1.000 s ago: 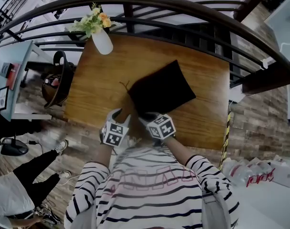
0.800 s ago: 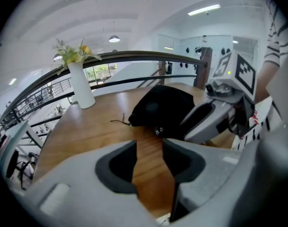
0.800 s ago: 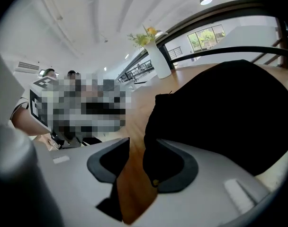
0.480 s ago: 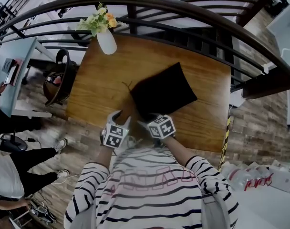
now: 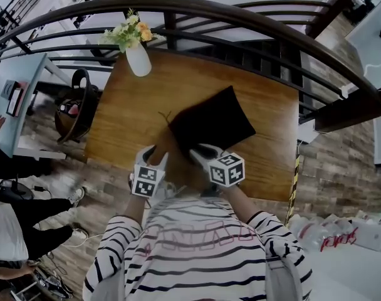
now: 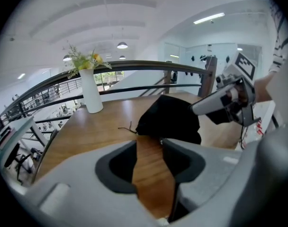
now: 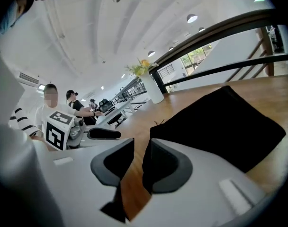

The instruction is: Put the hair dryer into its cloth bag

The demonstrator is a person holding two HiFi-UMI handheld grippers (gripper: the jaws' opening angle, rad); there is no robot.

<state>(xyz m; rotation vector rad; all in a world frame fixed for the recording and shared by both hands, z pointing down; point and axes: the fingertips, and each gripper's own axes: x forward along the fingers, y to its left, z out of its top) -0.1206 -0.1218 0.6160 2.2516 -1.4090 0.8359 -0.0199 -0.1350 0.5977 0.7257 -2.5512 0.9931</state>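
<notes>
A black cloth bag (image 5: 212, 121) lies flat on the wooden table (image 5: 134, 111), mouth toward me, with its drawstring (image 5: 164, 115) trailing off the left corner. No hair dryer shows in any view. My left gripper (image 5: 151, 152) hovers at the bag's near left corner, open, with only bare wood between its jaws (image 6: 148, 143). At the near right corner my right gripper (image 5: 203, 150) hangs just off the cloth. Its jaws are closing, with a gap still showing wood and nothing between them (image 7: 140, 148). The bag (image 6: 170, 119) fills the middle of both gripper views (image 7: 220, 122).
A white vase (image 5: 137, 58) with flowers stands at the table's far left corner. A dark curved railing (image 5: 240, 17) runs behind the table. A black chair (image 5: 78, 105) sits left of the table, and people stand at the lower left.
My right gripper has lifted and shifted right, off the bag's near edge. The left gripper rose slightly. The bag has not moved.
</notes>
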